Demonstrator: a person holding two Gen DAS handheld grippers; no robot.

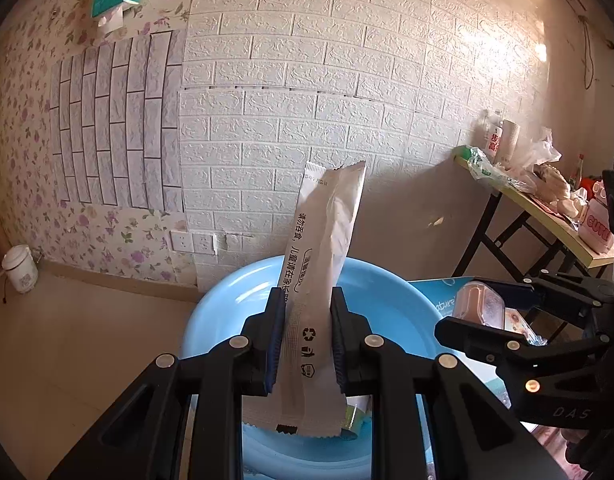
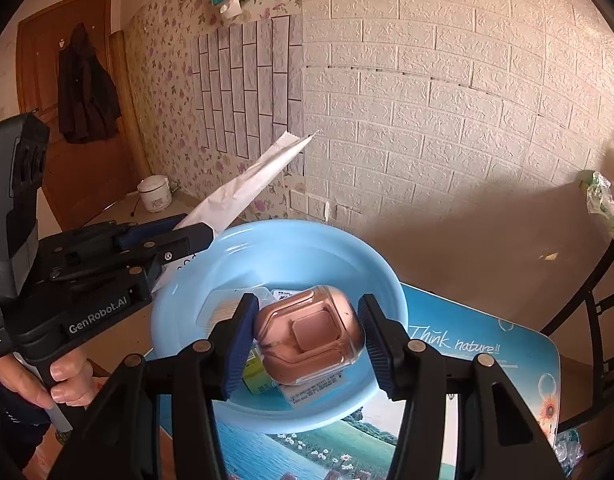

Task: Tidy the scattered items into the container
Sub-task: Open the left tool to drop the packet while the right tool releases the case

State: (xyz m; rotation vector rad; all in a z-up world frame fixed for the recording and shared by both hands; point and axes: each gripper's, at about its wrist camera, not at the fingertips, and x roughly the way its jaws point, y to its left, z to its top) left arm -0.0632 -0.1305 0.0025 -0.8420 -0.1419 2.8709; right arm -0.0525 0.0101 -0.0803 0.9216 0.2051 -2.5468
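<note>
My left gripper [image 1: 308, 336] is shut on a long white paper sachet [image 1: 327, 256] with black print, held upright over the light blue basin [image 1: 227, 300]. It also shows in the right wrist view [image 2: 243, 188], at the basin's left rim. My right gripper [image 2: 305, 334] is open around a pink transparent plastic case [image 2: 311, 336] that sits over the basin [image 2: 291, 248]; the left pad touches it, the right pad stands apart. Under the case lie a yellow-green small box [image 2: 257, 376], a white labelled pack [image 2: 311, 392] and a clear pack [image 2: 223, 306].
The basin stands on a small table with a blue landscape print [image 2: 467, 352]. A folding table [image 1: 547, 216] with bags and bottles is at the right. A white pot [image 2: 155, 192] sits on the floor by the wall. A brick-pattern wall is behind.
</note>
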